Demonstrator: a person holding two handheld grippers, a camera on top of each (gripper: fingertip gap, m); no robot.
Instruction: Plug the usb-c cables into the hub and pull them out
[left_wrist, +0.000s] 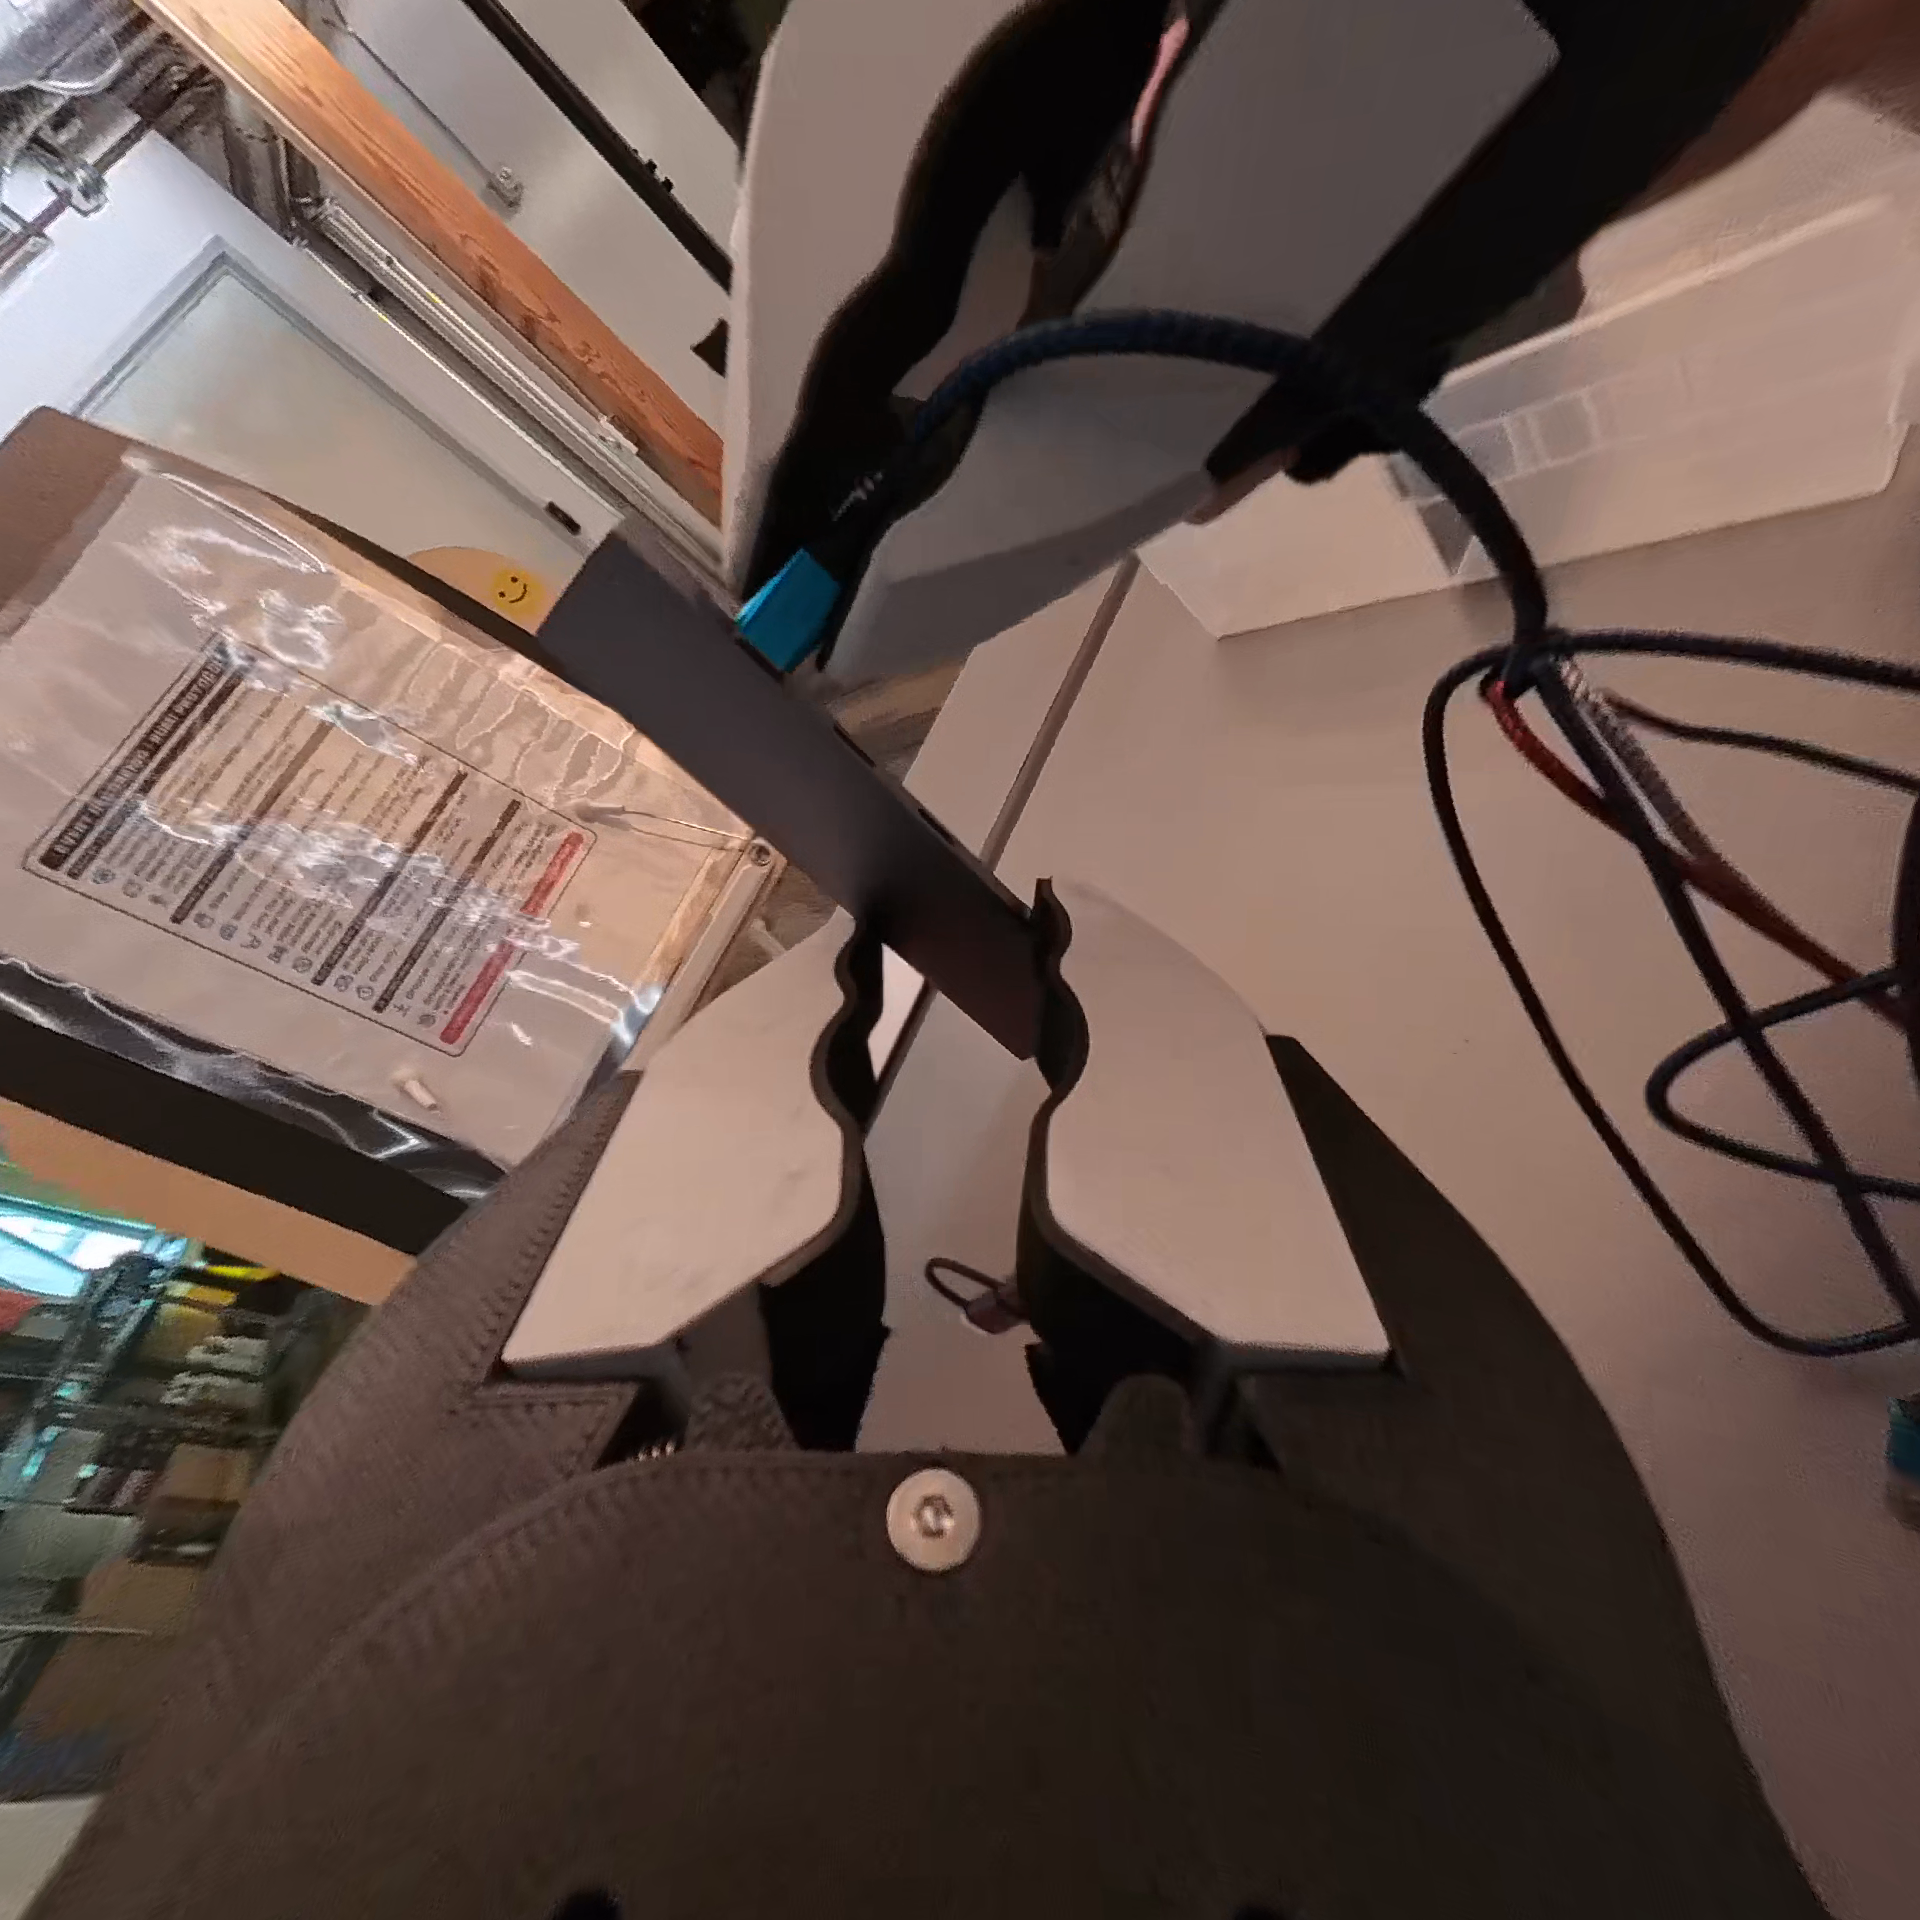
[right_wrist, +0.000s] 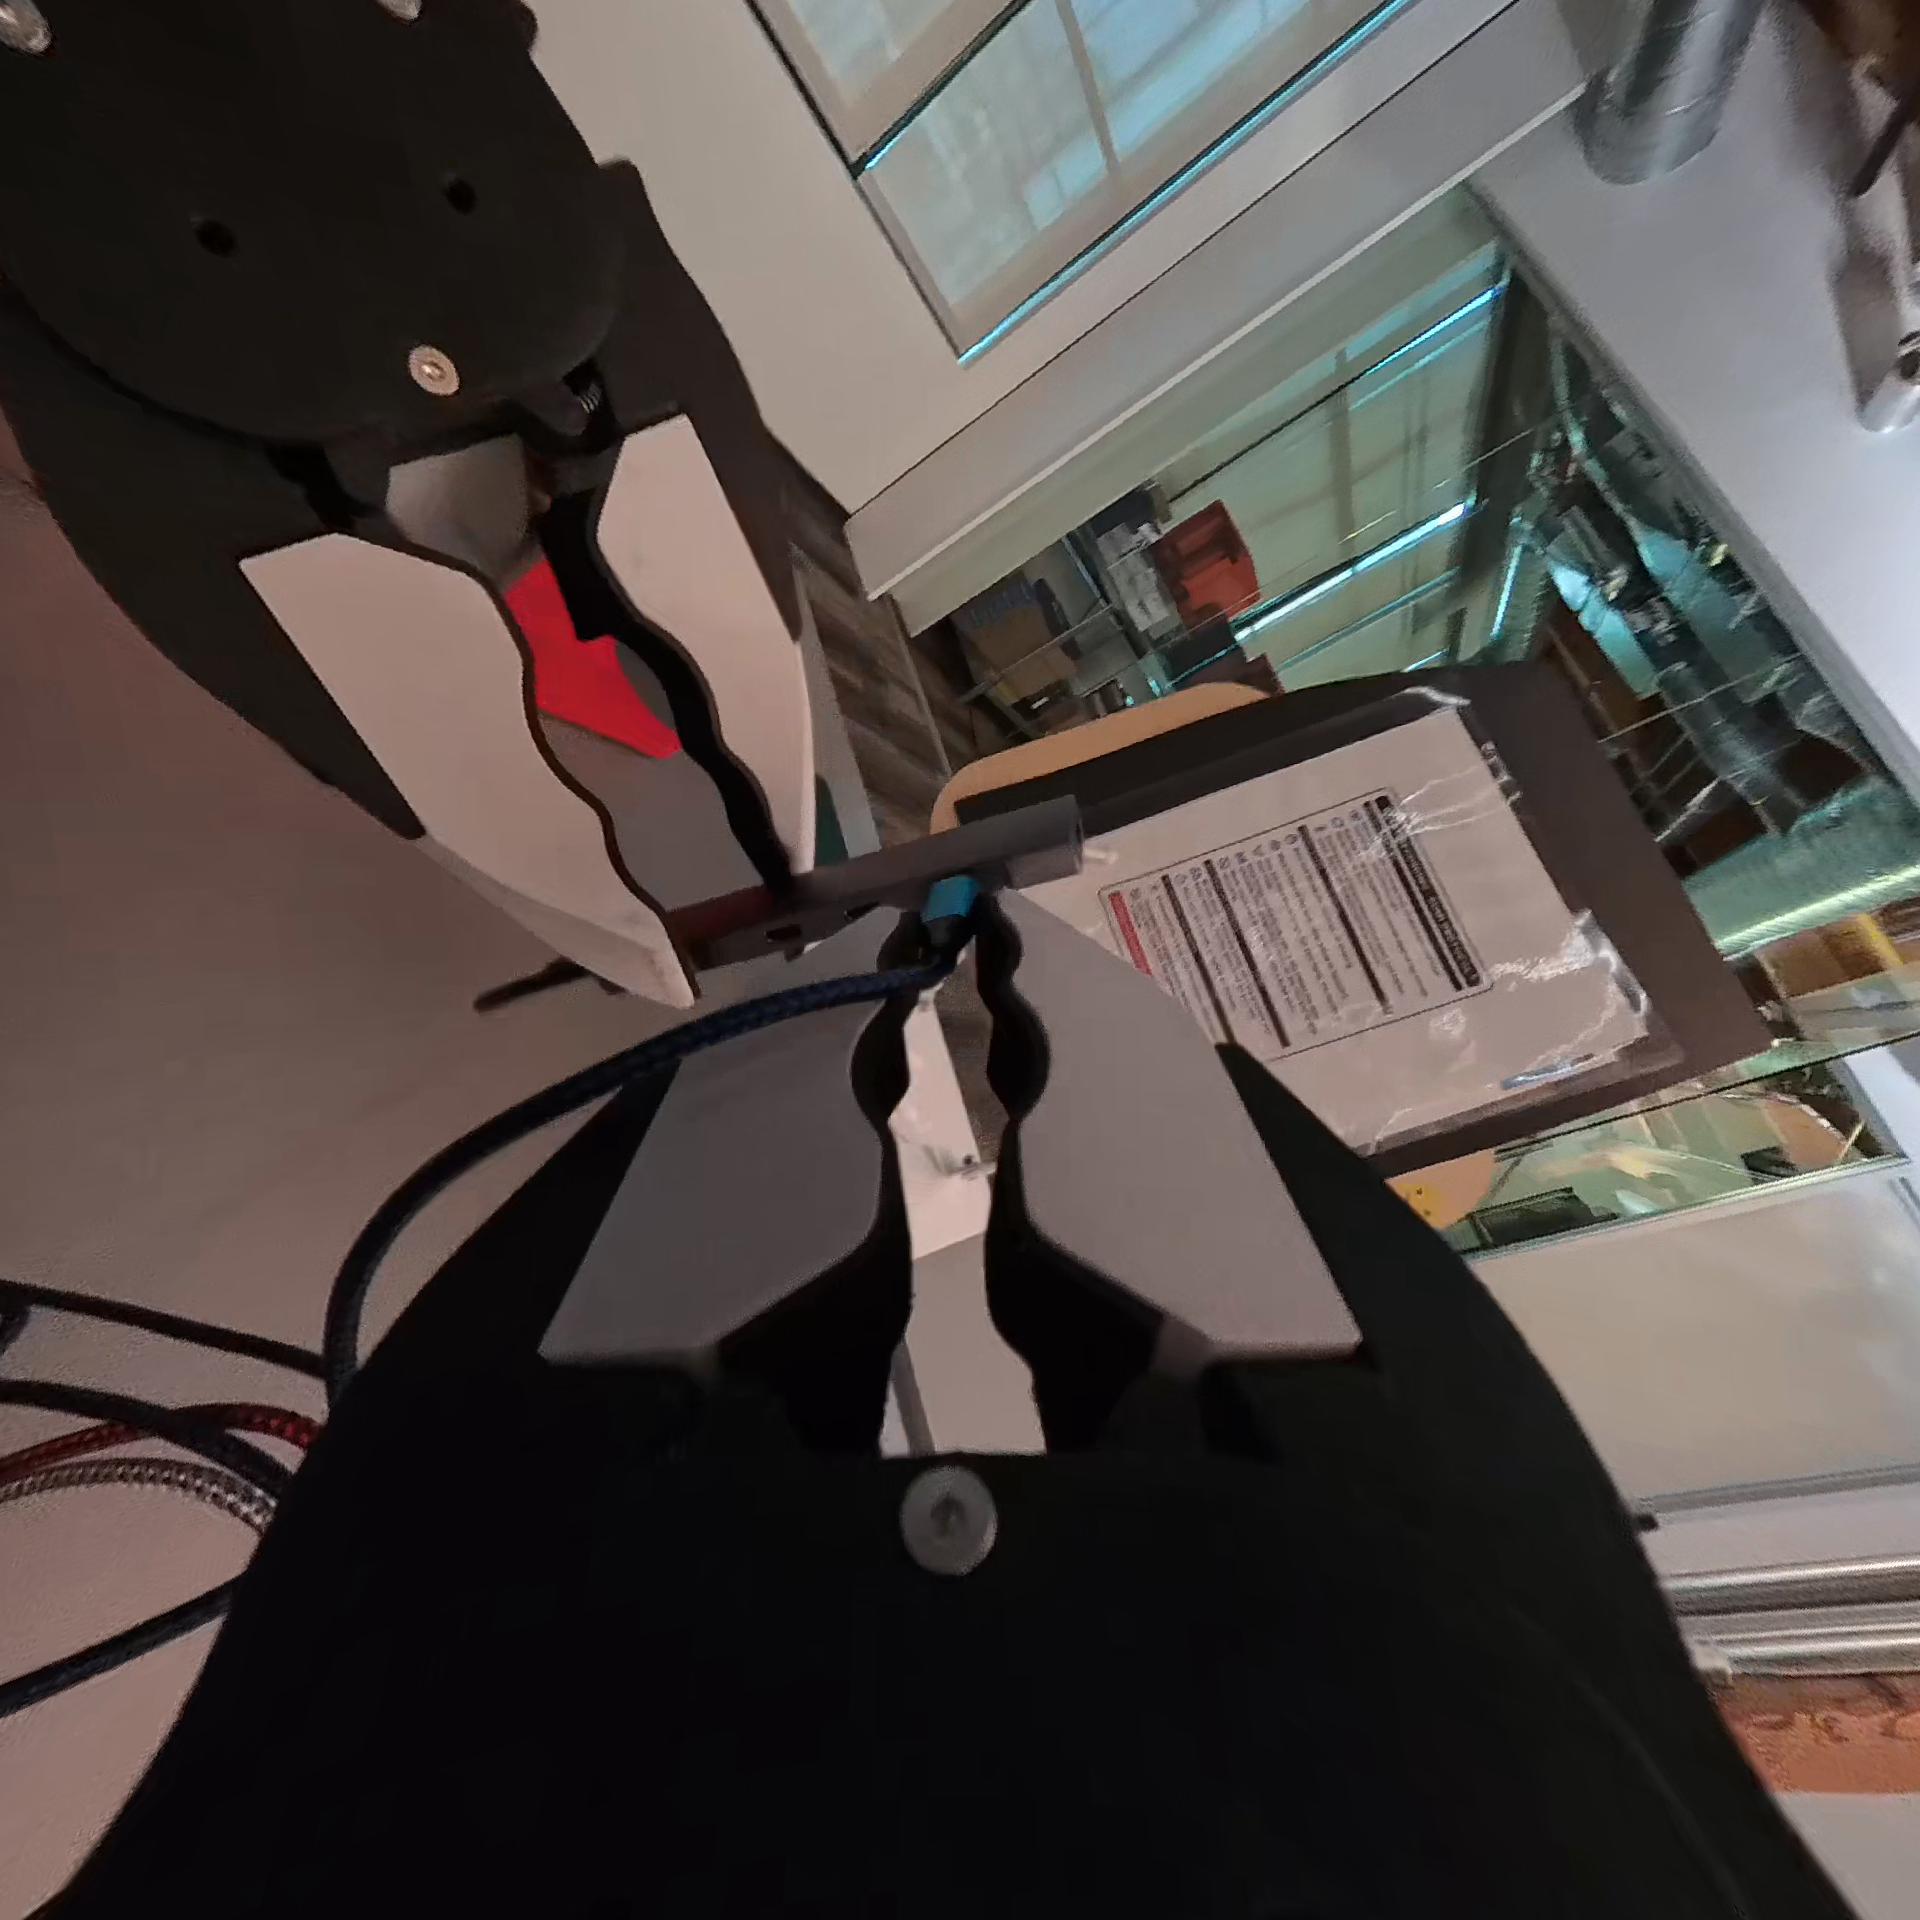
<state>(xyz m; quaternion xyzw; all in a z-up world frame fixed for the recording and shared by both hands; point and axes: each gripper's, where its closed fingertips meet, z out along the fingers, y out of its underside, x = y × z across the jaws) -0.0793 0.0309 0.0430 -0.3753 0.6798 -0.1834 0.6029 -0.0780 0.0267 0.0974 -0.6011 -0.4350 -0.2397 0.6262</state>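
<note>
My left gripper (left_wrist: 956, 925) is shut on the near end of a dark grey hub (left_wrist: 748, 748) and holds it up off the white table. My right gripper (right_wrist: 940, 930) is shut on the light-blue plug (right_wrist: 951, 896) of a dark blue braided cable (right_wrist: 582, 1081). The plug touches the hub's (right_wrist: 935, 860) long side near its far end; how deep it sits is hidden. In the left wrist view the right gripper (left_wrist: 831, 540) comes down from above onto the plug (left_wrist: 790, 618). In the right wrist view the left gripper (right_wrist: 727, 914) is at the upper left.
A loose bundle of red, black and blue cables (left_wrist: 1662, 935) lies on the white table (left_wrist: 1299, 935); it also shows in the right wrist view (right_wrist: 156, 1455). A dark box with a film-covered sheet (left_wrist: 312, 779) stands behind the hub. A white box (left_wrist: 1610, 457) sits at the back right. There is about 5 cm between the tips of the two grippers.
</note>
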